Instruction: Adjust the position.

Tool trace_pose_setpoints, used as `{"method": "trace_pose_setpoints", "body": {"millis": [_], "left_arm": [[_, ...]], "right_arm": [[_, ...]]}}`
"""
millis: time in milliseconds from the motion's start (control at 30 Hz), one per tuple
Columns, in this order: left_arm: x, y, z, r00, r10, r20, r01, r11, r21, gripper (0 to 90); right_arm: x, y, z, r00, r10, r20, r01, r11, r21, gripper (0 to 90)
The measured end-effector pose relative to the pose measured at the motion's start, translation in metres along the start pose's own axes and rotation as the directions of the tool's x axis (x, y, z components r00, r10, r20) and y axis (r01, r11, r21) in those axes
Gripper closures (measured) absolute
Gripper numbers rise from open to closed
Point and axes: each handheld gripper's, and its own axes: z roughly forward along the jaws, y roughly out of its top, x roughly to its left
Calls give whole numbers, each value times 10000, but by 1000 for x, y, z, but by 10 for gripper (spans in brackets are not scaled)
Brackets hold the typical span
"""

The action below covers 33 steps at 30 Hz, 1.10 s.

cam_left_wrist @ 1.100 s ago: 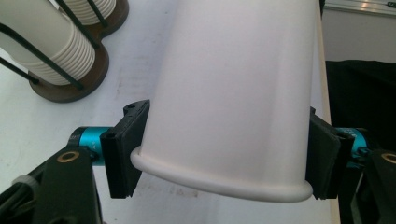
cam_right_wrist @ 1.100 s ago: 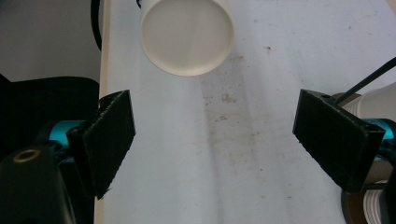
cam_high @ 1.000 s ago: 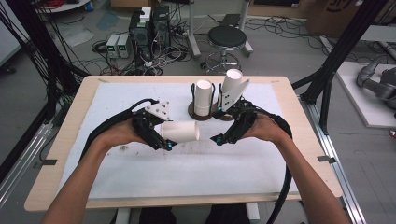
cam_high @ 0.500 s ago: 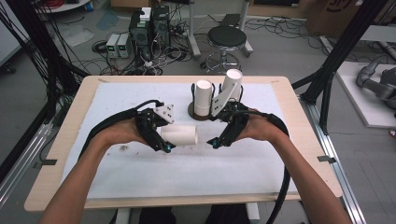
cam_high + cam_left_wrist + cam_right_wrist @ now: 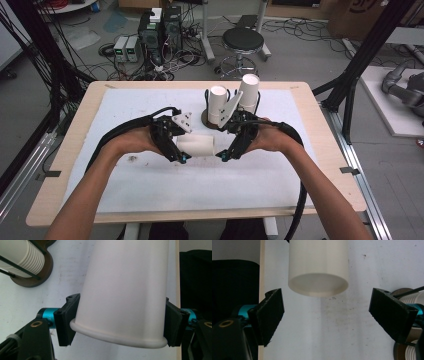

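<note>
A person seated at the near edge of the table [image 5: 300, 130] works two handheld grippers over its white cover. The left gripper [image 5: 181, 157] pinches one white paper cup [image 5: 196, 145] at its rolled rim, the cup lying sideways above the middle of the table; in the left gripper view both black pads press against the cup's wall [image 5: 125, 290]. The right gripper [image 5: 223, 156] sits just beside the cup's base with its jaws spread wide, pads clear of the cup [image 5: 318, 267] in the right gripper view (nothing is between them). Toward the far edge stand two stacks of white cups: one stack [image 5: 218, 102] on a round dark holder [image 5: 206, 119] with thin upright rods, the second stack [image 5: 249, 91] to its right
</note>
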Motion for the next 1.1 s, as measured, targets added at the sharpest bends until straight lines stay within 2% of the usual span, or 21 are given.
{"method": "trace_pose_setpoints", "body": {"millis": [233, 267, 633, 767, 967, 1000, 1033, 1067, 1100], "left_arm": [[0, 5, 3, 10000, -28, 32, 28, 10000, 26, 264], [0, 5, 4, 10000, -17, 32, 17, 10000, 44, 264], [-1, 6, 7, 9999, 107, 15, -107, 9996, 260, 264], [-2, 6, 8, 9999, 97, 43, -98, 9998, 196, 264], [-1, 6, 9, 9999, 139, 82, -141, 9995, 277, 263], [0, 7, 8, 9997, 257, 5, -257, 9989, 386, 264], [-7, 6, 14, 9977, -675, 71, 677, 9968, -431, 264], [-7, 5, 14, 9974, -722, 88, 725, 9960, -520, 264], [-1, 6, 8, 9999, 127, 20, -128, 9996, 267, 264]], "right_arm": [[3, 8, 8, 9996, -110, -262, 114, 9998, 148, 132], [3, 9, 9, 9997, -176, -155, 179, 9996, 195, 132], [2, 19, 22, 9987, -345, -380, 367, 9975, 601, 132], [3, 23, 29, 9986, -400, -352, 429, 9955, 850, 132], [3, 28, 34, 9982, -465, -383, 498, 9945, 918, 133], [3, 28, 34, 9981, -474, -403, 509, 9945, 918, 133], [3, 29, 36, 9982, -455, -385, 487, 9949, 879, 134], [3, 30, 36, 9979, -497, -426, 534, 9944, 915, 135], [3, 31, 36, 9978, -515, -406, 548, 9948, 854, 135]]}}
